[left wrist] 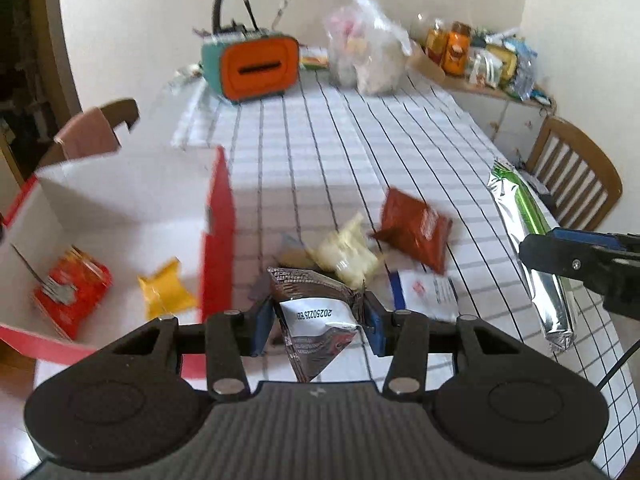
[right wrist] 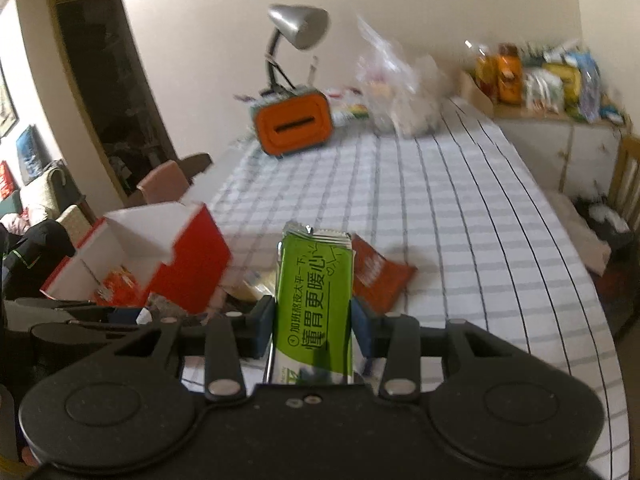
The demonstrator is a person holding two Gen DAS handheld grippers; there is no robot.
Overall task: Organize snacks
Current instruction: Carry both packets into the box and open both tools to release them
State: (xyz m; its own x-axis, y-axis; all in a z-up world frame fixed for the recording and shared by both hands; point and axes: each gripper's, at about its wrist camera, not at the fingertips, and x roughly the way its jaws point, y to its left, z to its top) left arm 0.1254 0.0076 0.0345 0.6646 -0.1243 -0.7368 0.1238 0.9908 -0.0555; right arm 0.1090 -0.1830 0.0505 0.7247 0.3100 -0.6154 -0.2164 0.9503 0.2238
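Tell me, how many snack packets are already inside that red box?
2 show: a red packet near the red box's left side and a yellow one beside its right wall. The near wall may hide more; the right wrist view is too blurred to check.

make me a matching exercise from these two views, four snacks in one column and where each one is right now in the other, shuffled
Things:
1. silver-black foil sachet with a printed date
2. long green and silver foil bar
3. small yellow wrapped snack
4. reddish-brown crinkled packet

Places:
A. inside the red cardboard box with white lining
B. lying on the checked tablecloth
C. clamped in the left claw
D. clamped in the right claw

Pairs: 1-C, 2-D, 3-A, 4-B
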